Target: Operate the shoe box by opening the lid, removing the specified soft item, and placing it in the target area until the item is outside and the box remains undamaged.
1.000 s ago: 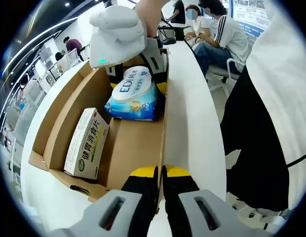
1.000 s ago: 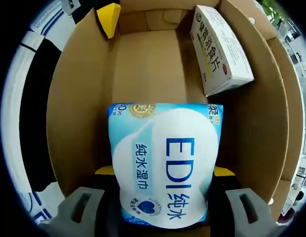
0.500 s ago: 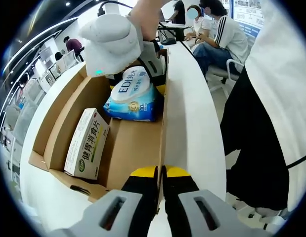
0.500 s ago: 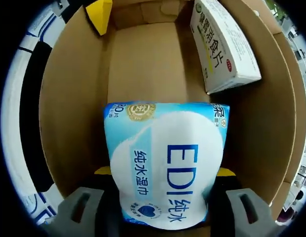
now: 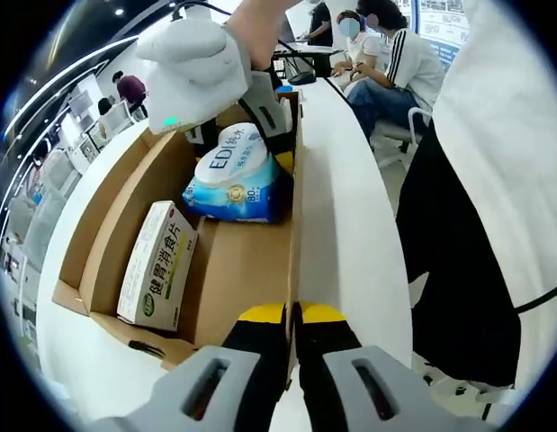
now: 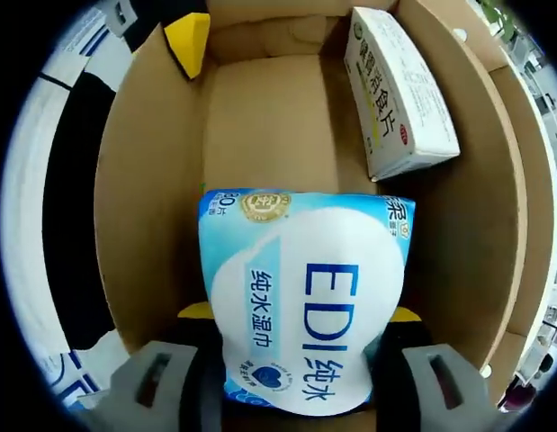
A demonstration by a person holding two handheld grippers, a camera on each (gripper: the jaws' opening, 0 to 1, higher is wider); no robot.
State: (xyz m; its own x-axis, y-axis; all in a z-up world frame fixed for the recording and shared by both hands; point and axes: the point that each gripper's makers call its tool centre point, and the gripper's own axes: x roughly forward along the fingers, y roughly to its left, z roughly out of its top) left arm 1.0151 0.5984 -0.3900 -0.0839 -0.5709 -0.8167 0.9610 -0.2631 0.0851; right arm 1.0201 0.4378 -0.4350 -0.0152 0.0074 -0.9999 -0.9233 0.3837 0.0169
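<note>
Two grippers, two jobs: the left gripper (image 5: 293, 317) has its jaws pinched tight together on the near wall of the shoe box (image 5: 125, 193), and that looks like a steadying hold, keeping the open cardboard from sliding on the white table (image 5: 350, 198) while the other hand works. At the far end, the right gripper (image 6: 300, 310) has its jaws set wide, one on each side of the wet wipes pack (image 6: 305, 297), clamping that soft blue-and-white pack across its width. The pack is tilted up at the gripper end, with its far edge low toward the box floor, still inside the walls; from the left gripper view it sits raised against the far corner. A white medicine carton (image 6: 399, 90) lies along the other side wall, apart from the pack and not in the way. My guess is a lift out is under way, the wide sideways grip chosen so the squashy pack doesn't fold.
</note>
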